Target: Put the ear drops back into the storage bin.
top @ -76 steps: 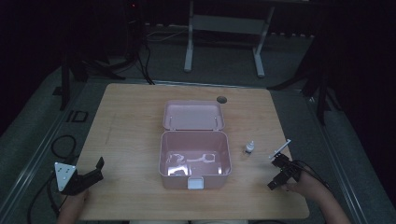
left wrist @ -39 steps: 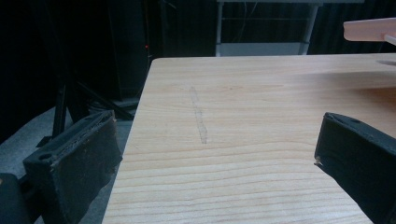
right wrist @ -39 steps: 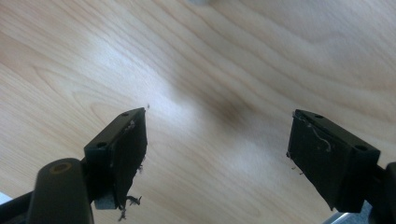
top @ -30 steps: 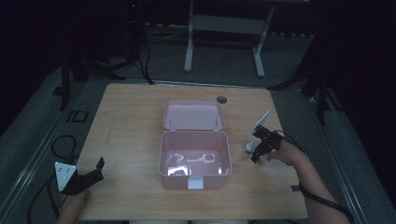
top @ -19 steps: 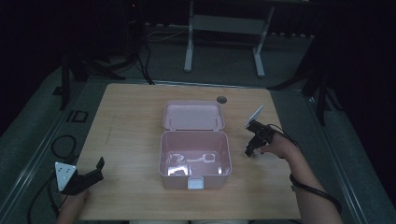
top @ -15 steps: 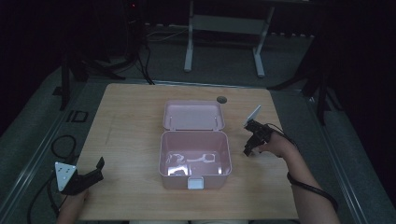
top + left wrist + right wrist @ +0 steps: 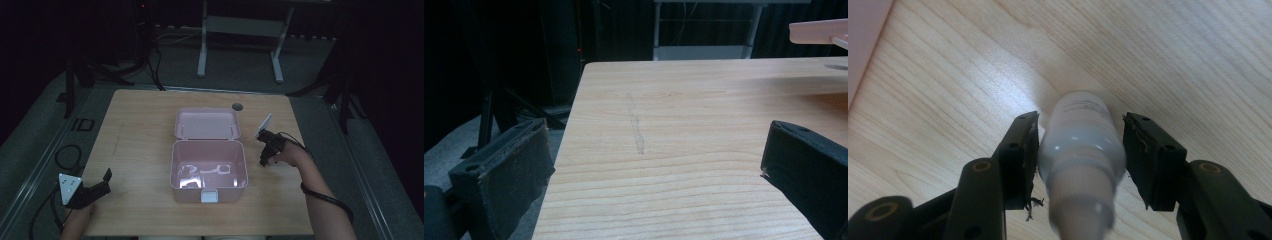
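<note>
A small white bottle [image 7: 1082, 145] stands on the desk [image 7: 140, 125] just right of the open pink box [image 7: 209, 165], between my right gripper [image 7: 1080, 150] jaws, apart around it. My left gripper [image 7: 659, 170] rests open near the desk's corner.

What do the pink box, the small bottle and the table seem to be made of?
The box looks like moulded plastic: smooth, glossy, uniformly pink walls with light reflections inside. The bottle seems to be translucent whitish plastic with a soft sheen, though glass cannot be excluded. The table looks like light wood or wood-look laminate: matte, with visible grain lines.
</note>
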`<state>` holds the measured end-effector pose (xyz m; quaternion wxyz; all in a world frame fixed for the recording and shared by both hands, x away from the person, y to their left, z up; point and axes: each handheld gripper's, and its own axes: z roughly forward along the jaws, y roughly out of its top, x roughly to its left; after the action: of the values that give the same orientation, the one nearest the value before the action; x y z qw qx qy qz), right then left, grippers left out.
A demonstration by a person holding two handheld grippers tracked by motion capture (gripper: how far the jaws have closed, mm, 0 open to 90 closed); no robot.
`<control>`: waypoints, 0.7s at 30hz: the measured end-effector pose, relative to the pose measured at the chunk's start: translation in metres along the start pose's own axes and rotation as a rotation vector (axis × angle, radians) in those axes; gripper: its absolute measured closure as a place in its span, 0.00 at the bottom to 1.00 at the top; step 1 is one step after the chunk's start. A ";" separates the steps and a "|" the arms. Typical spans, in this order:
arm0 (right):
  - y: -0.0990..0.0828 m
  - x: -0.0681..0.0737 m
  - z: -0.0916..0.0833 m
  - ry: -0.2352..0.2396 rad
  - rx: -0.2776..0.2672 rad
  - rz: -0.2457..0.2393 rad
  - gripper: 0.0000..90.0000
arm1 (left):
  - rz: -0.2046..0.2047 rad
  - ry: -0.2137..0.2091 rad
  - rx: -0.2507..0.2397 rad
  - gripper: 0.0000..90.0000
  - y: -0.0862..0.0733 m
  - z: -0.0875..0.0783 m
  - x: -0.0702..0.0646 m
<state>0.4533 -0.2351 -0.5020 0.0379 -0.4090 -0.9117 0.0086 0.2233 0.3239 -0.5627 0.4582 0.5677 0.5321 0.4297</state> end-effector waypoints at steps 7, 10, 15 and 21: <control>0.003 0.005 0.006 -0.030 0.020 -0.027 0.64 | -0.001 0.000 0.001 0.00 0.000 0.000 0.000; 0.003 0.006 0.004 -0.046 0.029 -0.050 0.66 | -0.001 0.001 0.001 0.00 0.000 0.000 0.000; -0.002 0.008 0.002 -0.078 0.047 -0.109 0.66 | -0.001 0.001 0.002 0.00 0.000 0.000 0.000; -0.009 0.014 -0.002 -0.080 0.054 -0.194 0.66 | 0.000 0.002 0.003 0.00 0.000 0.000 0.000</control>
<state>0.4373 -0.2304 -0.4985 0.0133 -0.3169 -0.9473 0.0458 0.2236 0.3236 -0.5626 0.4570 0.5679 0.5332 0.4293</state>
